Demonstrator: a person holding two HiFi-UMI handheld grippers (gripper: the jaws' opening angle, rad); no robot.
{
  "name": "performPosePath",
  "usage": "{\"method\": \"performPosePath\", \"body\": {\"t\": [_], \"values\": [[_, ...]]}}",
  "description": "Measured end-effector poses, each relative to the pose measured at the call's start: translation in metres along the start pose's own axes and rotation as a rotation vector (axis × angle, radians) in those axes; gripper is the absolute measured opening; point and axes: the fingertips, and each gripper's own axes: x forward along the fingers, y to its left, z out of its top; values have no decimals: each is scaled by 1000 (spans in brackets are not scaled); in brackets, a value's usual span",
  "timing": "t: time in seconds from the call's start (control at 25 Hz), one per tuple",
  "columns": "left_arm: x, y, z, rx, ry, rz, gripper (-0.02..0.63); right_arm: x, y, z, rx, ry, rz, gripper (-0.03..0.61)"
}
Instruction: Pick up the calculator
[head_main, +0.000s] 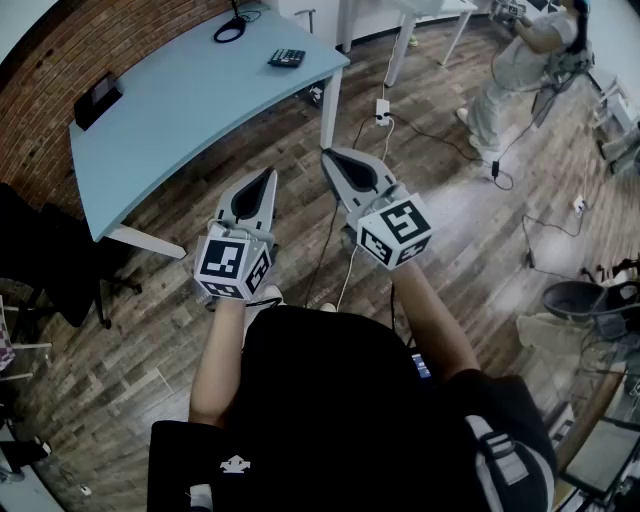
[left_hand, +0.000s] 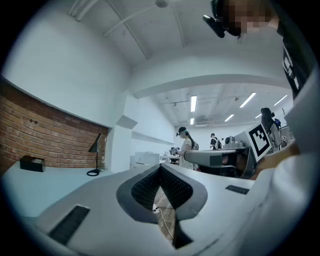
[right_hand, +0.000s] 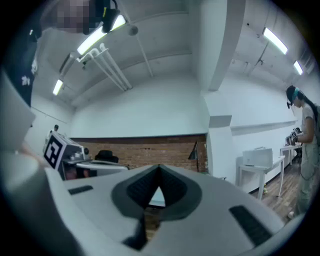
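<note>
Left claw (head_main: 268, 176) pressed together | right claw (head_main: 328, 157) pressed together | calculator (head_main: 287, 58) on table (head_main: 170, 110), well apart

head: steeply down | gripper views: level along jaws | shared: brick wall (left_hand: 45, 140)

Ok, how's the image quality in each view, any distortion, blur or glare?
Head view: fisheye bows the floor planks; the calculator is small but sharp. Left gripper view: dark circular vignette, ceiling light strips blown out. Right gripper view: softer overall, the right gripper up close is blurred, and a ceiling tube glares.
</note>
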Motion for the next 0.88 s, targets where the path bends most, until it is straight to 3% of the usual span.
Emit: {"method": "performPosePath", "body": {"t": [0.48,0.88], "values": [[3,-21,3,18,2,-12,8,-15,-3,-1,35,-12,23,5],[10,-2,-1,18,12,11,8,5,-13,-4,31,-10,31,5]]}}
